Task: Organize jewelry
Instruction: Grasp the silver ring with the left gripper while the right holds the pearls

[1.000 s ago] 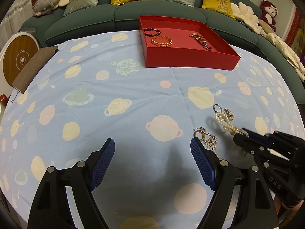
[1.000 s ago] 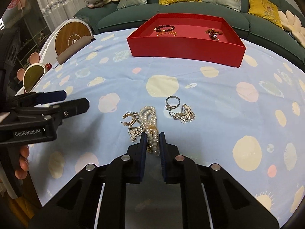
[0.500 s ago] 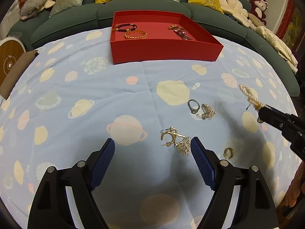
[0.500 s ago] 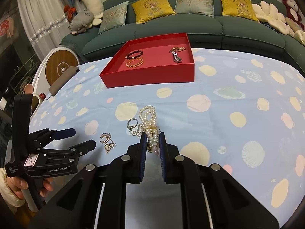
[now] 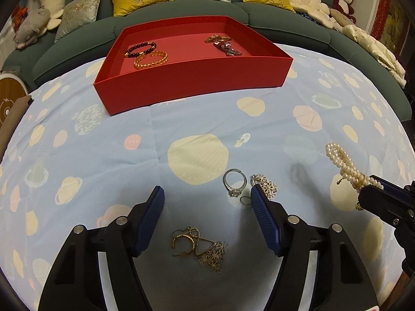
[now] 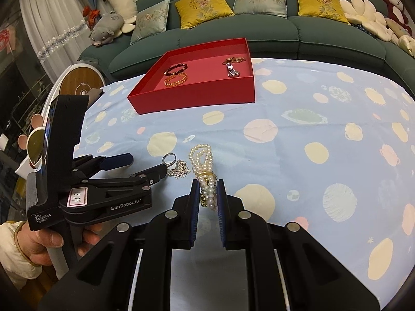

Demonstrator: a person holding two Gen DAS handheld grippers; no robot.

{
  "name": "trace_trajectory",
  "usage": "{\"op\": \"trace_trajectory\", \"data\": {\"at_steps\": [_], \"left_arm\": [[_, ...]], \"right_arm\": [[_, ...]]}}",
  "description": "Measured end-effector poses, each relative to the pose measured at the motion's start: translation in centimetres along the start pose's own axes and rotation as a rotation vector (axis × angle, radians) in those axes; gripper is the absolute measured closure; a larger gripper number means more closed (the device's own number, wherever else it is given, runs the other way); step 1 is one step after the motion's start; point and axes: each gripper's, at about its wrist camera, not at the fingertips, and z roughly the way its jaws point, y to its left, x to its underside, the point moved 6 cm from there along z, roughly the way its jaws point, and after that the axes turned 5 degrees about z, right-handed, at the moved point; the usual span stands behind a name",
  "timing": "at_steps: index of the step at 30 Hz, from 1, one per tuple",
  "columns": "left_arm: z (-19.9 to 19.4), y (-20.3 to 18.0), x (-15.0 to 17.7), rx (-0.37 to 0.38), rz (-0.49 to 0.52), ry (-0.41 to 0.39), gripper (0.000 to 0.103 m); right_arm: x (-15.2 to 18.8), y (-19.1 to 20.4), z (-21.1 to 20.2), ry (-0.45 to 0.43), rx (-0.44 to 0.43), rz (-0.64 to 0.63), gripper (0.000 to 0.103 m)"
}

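Note:
My right gripper (image 6: 208,184) is shut on a white pearl bracelet (image 6: 203,164) and holds it above the cloth; it also shows at the right of the left wrist view (image 5: 346,164). My left gripper (image 5: 207,198) is open, low over the cloth, with a gold earring pair (image 5: 199,247) lying between its fingers. A silver ring (image 5: 234,182) and a silver flower earring (image 5: 267,185) lie just ahead of the right finger. A red tray (image 5: 192,83) at the back holds a dark bead bracelet (image 5: 140,49), a gold bracelet (image 5: 151,59) and a watch (image 5: 224,44).
The table wears a light blue cloth (image 5: 103,142) with planet prints. A green sofa (image 6: 259,29) with cushions curves behind it. A round wooden stool (image 6: 81,81) stands at the left edge. A hand (image 6: 49,241) holds the left gripper's handle.
My right gripper has lifted the pearl bracelet off the cloth and carried it up and right. My left gripper has moved forward so the gold earrings lie between its fingers.

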Motion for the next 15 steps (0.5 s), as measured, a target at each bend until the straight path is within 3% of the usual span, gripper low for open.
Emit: {"op": "trace_trajectory", "data": {"at_steps": [2, 8, 10, 12, 15], "left_arm": [[0.36, -0.10, -0.23, -0.006, 0.006, -0.001, 0.048], [0.54, -0.48, -0.34, -0.031, 0.039, -0.035, 0.053], [0.45, -0.73, -0.33, -0.025, 0.049, -0.043, 0.061], [0.38, -0.92, -0.39, -0.024, 0.058, -0.047, 0.081], [0.31, -0.80, -0.49, -0.003, 0.044, -0.039, 0.085]], "right_arm": [[-0.07, -0.12, -0.03, -0.001, 0.000, 0.003, 0.090], [-0.18, -0.24, -0.08, -0.001, -0.007, 0.007, 0.090], [-0.21, -0.39, -0.10, -0.001, -0.006, 0.011, 0.090], [-0.26, -0.46, -0.13, -0.002, -0.006, 0.014, 0.090], [-0.42, -0.38, -0.18, -0.007, -0.009, 0.014, 0.090]]}}
